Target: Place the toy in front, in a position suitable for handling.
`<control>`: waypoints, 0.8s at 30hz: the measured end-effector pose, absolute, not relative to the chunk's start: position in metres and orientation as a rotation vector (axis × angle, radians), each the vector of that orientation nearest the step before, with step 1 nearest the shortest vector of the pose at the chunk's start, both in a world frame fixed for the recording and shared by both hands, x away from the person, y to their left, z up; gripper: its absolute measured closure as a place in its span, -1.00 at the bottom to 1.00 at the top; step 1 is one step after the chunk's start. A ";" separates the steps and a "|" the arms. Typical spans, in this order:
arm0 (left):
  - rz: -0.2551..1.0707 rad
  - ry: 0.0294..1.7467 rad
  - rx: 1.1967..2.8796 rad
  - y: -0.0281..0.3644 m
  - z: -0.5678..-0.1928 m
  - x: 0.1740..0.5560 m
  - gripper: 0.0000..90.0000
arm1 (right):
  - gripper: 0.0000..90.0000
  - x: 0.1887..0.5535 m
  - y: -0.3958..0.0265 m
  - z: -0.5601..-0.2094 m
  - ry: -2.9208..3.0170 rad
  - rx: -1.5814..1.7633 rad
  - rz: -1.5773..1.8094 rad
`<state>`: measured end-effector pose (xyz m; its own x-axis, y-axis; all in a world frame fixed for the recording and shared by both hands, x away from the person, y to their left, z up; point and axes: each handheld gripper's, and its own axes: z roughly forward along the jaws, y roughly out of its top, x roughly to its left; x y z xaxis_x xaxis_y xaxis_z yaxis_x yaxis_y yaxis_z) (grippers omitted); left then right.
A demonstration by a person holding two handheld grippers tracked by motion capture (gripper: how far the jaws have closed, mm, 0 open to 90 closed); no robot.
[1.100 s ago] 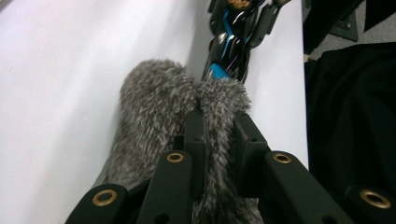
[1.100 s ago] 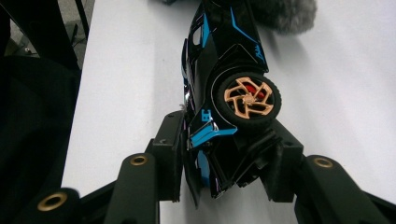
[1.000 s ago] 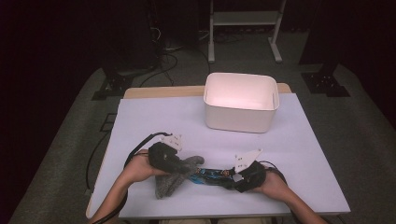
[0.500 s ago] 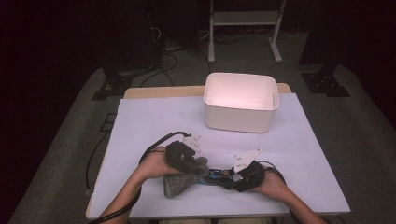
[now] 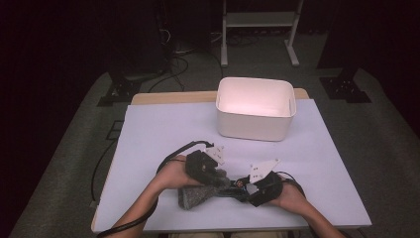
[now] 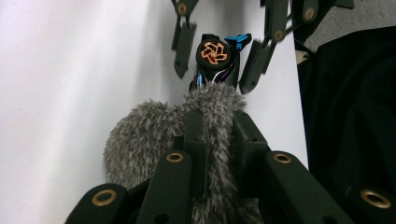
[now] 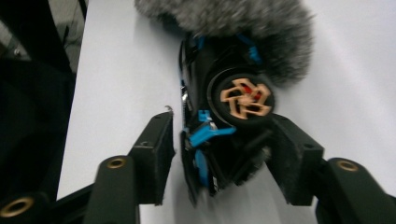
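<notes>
Change: since a second ago the left gripper (image 5: 218, 174) has slid toward 3 o'clock across the table (image 5: 163, 129), bunching the grey furry cover (image 5: 195, 196) up against the toy car (image 5: 235, 187).
Right jaws: the right gripper (image 5: 251, 189) has just been opening — the car's tail end sits between its pads, one pad clearly apart from the body, the other close against it, so the hold looks released.
Left jaws: clenched on a fold of the cover.
Meaning: judged from this, the cover is being drawn over the car, and the right side is letting go to give it room.
Car: black with blue trim and an orange-spoked wheel (image 7: 245, 98) — its front end hidden under fur.
Place: near table edge, at 7 o'clock from the white bin (image 5: 255, 131).
</notes>
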<state>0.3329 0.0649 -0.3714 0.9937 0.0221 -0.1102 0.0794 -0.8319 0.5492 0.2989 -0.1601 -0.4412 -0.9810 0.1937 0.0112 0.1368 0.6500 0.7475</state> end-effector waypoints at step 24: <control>-0.148 -0.056 2.591 0.012 -0.368 0.330 0.74 | 0.27 0.296 -0.161 -0.440 2.799 0.281 1.293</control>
<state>0.3299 0.0121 -0.3681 0.9931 -0.0694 -0.0943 -0.0103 -0.8541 0.5201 0.2964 -0.1609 -0.4398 -0.9825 0.1832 0.0346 0.1451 0.6351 0.7587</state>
